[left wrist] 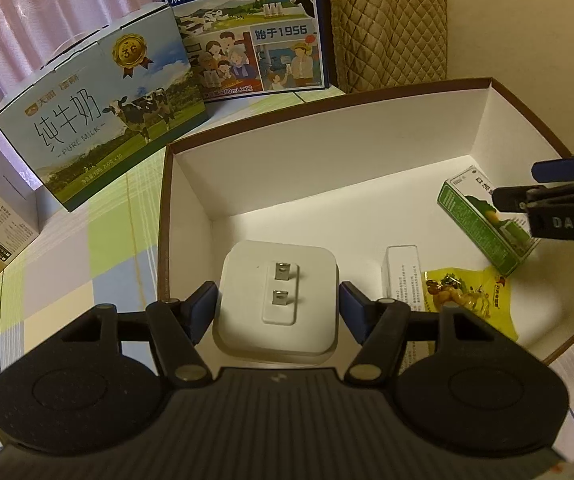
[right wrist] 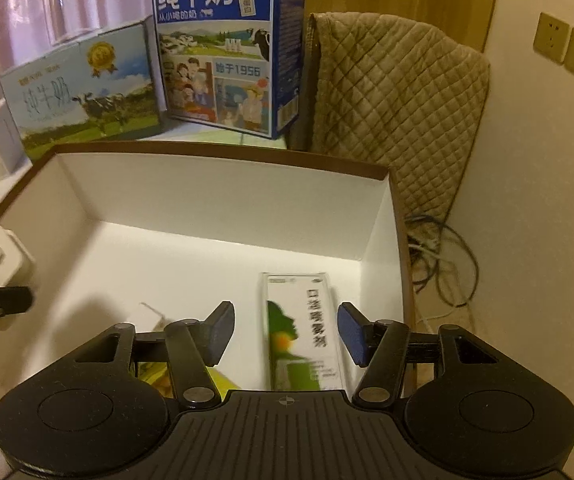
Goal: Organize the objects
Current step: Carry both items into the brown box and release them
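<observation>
Straddling the charger (left wrist: 277, 304), the left gripper (left wrist: 277, 312) stood spread over the box (left wrist: 327, 152); the right gripper (right wrist: 285, 332), also spread, flanked the green carton (right wrist: 305, 332), likely just released.

White charger (left wrist: 277, 300) — green-and-white carton (right wrist: 305, 332), yellow packet (left wrist: 469, 296)

A smooth matt white plastic charger (left wrist: 277, 304) with metal prongs lies in a matt white-lined cardboard box (left wrist: 327, 184), beside a glossy yellow packet (left wrist: 471, 292) and printed paper carton (right wrist: 307, 328).
</observation>
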Action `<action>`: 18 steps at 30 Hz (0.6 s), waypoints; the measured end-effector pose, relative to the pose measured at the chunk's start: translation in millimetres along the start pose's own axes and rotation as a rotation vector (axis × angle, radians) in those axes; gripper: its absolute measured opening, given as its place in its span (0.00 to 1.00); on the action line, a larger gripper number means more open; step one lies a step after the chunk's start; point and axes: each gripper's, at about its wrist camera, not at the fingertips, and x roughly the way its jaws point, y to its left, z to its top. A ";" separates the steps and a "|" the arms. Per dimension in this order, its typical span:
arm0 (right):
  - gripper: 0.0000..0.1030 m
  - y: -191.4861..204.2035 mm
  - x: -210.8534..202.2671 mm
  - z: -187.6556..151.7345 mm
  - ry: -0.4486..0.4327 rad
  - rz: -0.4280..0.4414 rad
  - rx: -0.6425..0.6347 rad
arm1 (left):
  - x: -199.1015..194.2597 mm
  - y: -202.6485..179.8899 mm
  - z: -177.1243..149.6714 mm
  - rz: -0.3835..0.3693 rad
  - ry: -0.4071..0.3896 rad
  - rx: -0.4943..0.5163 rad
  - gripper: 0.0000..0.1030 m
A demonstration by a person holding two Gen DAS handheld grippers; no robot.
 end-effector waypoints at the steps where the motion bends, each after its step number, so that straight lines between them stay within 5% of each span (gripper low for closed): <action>1: 0.53 -0.6 -1.8 -1.2 0.001 0.005 0.004 | 1.4 -0.3 -0.2 0.002 0.003 -0.001 0.61; 8: 0.53 1.0 -14.2 -10.2 -0.004 0.054 0.008 | 10.5 -3.4 -1.4 0.001 0.009 -0.004 0.60; 18: 0.54 2.0 -37.3 -20.5 -0.019 0.125 -0.007 | -5.6 3.2 -4.7 -0.002 -0.025 0.002 0.78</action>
